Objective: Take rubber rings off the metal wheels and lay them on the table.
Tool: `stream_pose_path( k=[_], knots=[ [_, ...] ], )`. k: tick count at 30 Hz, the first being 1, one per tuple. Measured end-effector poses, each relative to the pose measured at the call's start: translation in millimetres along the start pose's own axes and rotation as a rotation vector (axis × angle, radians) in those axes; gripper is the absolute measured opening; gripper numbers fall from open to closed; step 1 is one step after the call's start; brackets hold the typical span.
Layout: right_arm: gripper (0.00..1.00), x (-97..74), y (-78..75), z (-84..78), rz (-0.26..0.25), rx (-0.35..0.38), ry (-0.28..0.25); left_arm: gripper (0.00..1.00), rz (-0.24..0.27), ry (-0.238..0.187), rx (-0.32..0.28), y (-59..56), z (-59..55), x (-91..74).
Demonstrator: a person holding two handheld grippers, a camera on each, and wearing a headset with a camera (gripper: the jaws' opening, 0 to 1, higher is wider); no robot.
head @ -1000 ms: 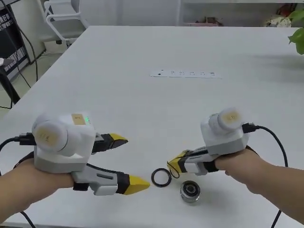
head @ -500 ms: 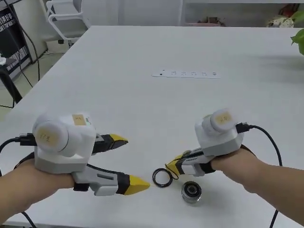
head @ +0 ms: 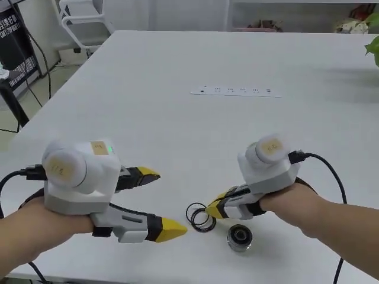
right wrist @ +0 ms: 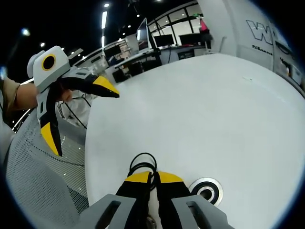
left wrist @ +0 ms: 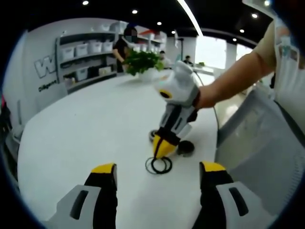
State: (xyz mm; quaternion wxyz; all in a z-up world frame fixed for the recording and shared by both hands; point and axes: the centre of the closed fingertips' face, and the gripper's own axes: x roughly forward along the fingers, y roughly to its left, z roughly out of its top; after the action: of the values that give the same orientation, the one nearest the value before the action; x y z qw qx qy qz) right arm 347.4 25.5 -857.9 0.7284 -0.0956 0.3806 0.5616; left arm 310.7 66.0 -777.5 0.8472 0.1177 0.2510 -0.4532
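Note:
A thin black rubber ring (head: 195, 210) (right wrist: 142, 160) sticks out from between the tips of my right gripper (head: 214, 209) (right wrist: 153, 177), which is shut on it just above the white table (head: 177, 130). It overlaps a second black ring (head: 203, 222) lying flat on the table; both rings (left wrist: 159, 165) show together in the left gripper view. A bare metal wheel (head: 239, 236) (right wrist: 206, 189) (left wrist: 185, 148) rests just right of the right gripper (left wrist: 164, 145). My left gripper (head: 160, 201) (left wrist: 158, 167) (right wrist: 83, 117) hovers open to the left of the rings, holding nothing.
A white power strip (head: 235, 91) lies mid-table, far from the work. The table's near edge runs close below both hands. A white chair (head: 80, 23) stands off the far left corner and a plant (head: 372, 44) (left wrist: 143, 59) sits at the far right.
My right gripper has moved a little left and lifted, bringing the held ring over the ring on the table. The left gripper has stayed in place and open.

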Motion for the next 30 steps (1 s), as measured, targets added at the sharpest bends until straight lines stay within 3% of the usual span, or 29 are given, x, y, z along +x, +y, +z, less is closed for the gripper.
stream_pose_path(
  k=[13,30],
  knots=[
    [0.07,-8.6,3.7,6.2,0.010,0.019,-0.052,0.71,-0.006,0.004,0.001,-1.5,0.6,0.3],
    [0.17,-49.3,-4.3,23.9,-0.023,0.095,-0.215,0.72,-0.012,-0.006,0.005,-5.6,8.8,3.3]
  ],
)
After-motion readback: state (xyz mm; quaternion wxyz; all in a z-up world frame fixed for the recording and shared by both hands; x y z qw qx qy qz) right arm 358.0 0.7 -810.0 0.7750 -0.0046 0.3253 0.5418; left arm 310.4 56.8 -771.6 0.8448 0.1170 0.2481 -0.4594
